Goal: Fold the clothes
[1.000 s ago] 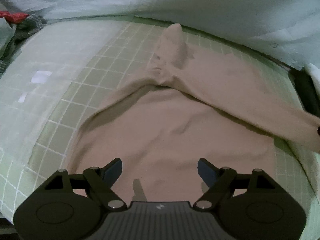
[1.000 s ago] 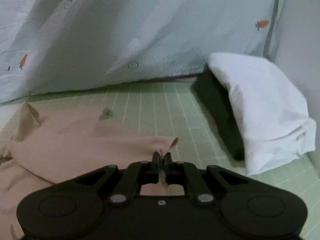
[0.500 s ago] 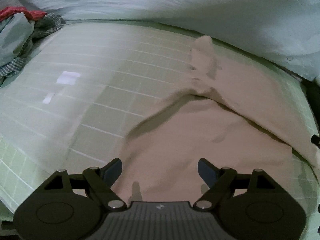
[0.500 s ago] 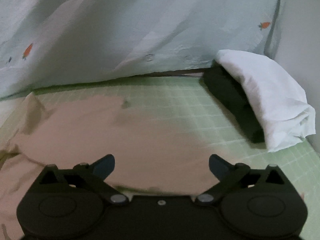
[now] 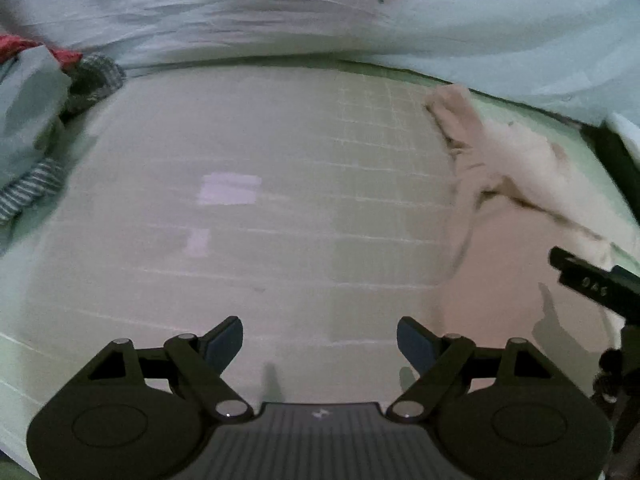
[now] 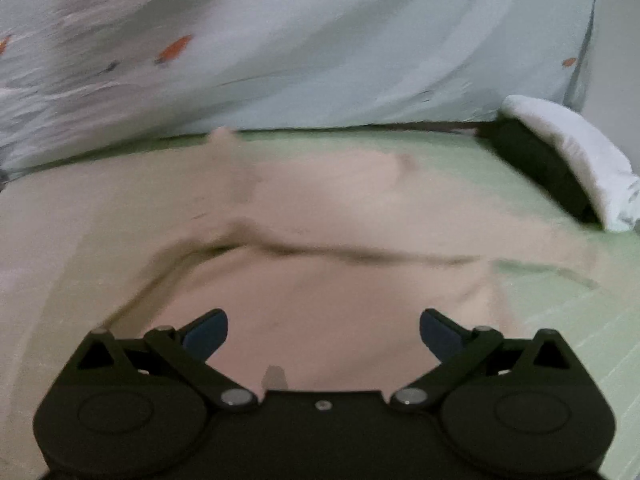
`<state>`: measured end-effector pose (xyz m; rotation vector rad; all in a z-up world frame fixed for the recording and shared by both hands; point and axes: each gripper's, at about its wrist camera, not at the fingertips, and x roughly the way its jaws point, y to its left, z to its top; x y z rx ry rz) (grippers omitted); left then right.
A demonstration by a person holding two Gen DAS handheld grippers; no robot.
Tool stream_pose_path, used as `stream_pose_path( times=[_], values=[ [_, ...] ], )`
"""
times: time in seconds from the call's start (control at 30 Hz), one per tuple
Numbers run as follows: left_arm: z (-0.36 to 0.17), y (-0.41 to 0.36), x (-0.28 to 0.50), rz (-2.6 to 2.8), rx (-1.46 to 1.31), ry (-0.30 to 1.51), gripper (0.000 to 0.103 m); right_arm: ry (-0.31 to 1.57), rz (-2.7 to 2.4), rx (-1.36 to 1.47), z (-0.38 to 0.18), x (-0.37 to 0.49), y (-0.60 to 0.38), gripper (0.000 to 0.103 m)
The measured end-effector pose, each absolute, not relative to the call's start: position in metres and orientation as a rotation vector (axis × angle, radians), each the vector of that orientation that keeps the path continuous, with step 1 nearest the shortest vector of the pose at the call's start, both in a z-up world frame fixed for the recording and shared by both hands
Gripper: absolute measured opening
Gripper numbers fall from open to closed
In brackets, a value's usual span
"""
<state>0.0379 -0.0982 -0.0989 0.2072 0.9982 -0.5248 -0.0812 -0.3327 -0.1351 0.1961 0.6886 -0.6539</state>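
Left wrist: left claw spread over green grid sheet | right claw spread above beige garment

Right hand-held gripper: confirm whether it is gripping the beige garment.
No. The right hand-held gripper is open, above the beige garment.

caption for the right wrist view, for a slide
Open right gripper hovers over a partly folded beige garment on a green grid sheet, white pillow at right.

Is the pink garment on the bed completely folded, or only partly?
Only partly. The pink garment has one flap laid across it, leaving a crease, while its lower part lies spread flat on the green grid sheet.
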Motion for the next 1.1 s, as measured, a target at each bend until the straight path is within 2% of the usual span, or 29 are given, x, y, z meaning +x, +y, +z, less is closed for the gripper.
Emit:
stream_pose_path(
  times=[0.13,0.33,0.4,0.47,0.53,0.63,0.73,0.77,1.1],
  values=[
    [-0.105,-0.064,0.049,-0.527,0.222,1.026,0.085,0.706,-0.583,0.209,-0.139,-0.068,-0.285,0.101],
    [-0.11,-0.036,0.055,-0.538,0.226,1.052,0.086,0.728,-0.54,0.157,-0.141,-0.06,-0.238,0.079],
    [-0.112,-0.032,0.055,-0.543,0.242,1.053,0.086,0.746,-0.538,0.154,-0.143,-0.058,-0.231,0.058],
    [-0.114,-0.03,0.055,-0.544,0.244,1.057,0.086,0.767,-0.524,0.157,-0.147,-0.055,-0.227,0.049],
    [-0.114,-0.028,0.054,-0.544,0.241,1.059,0.086,0.777,-0.514,0.153,-0.148,-0.057,-0.224,0.046],
    [-0.114,-0.028,0.052,-0.549,0.239,1.063,0.086,0.788,-0.48,0.142,-0.151,-0.056,-0.221,0.036],
    [-0.113,-0.034,0.049,-0.551,0.235,1.058,0.086,0.805,-0.443,0.102,-0.153,-0.053,-0.221,0.021],
    [-0.113,-0.038,0.048,-0.553,0.236,1.055,0.086,0.809,-0.438,0.077,-0.152,-0.054,-0.221,0.006],
    [-0.104,-0.107,0.021,-0.566,0.193,1.042,0.087,0.663,-0.314,0.312,-0.109,-0.113,-0.299,0.004]
  ],
)
